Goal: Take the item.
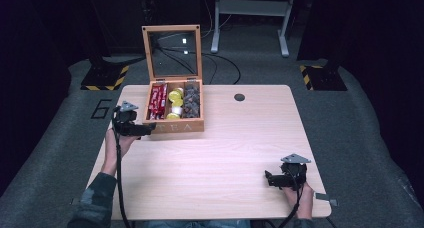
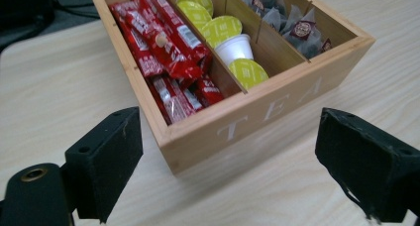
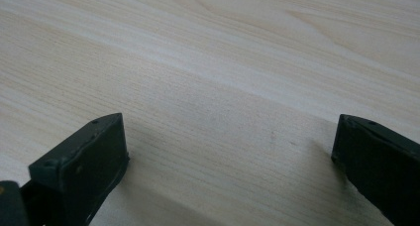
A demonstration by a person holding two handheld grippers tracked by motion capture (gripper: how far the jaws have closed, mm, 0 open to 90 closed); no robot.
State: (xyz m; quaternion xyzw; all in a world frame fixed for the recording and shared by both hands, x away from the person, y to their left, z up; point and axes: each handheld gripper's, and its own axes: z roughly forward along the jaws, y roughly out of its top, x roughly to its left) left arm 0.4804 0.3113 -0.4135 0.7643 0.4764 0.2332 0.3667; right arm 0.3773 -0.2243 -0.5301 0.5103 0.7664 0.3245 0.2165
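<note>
**Facing the tea box: left gripper close, right gripper far off**

Looking down from the high view, the wooden tea box (image 1: 173, 124) sits on the table (image 1: 225, 153) with its glass lid (image 1: 172, 47) standing up at the far side. The left gripper (image 1: 145, 130) is just beside the box's near left corner, pointing toward its lettered front. The right gripper (image 1: 270, 179) is well apart from the box, toward the near right of the table, so the left hand is plainly the nearer one.

In the left gripper view, the jaws stand wide apart and hold nothing, with the box's near corner between and beyond them. Its compartments run away from the lettered front: red sachets (image 2: 163, 52), then yellow-lidded pods (image 2: 223, 30), then dark tea bags (image 2: 297, 28).

In the right gripper view, the jaws stand apart over bare tabletop.
</note>
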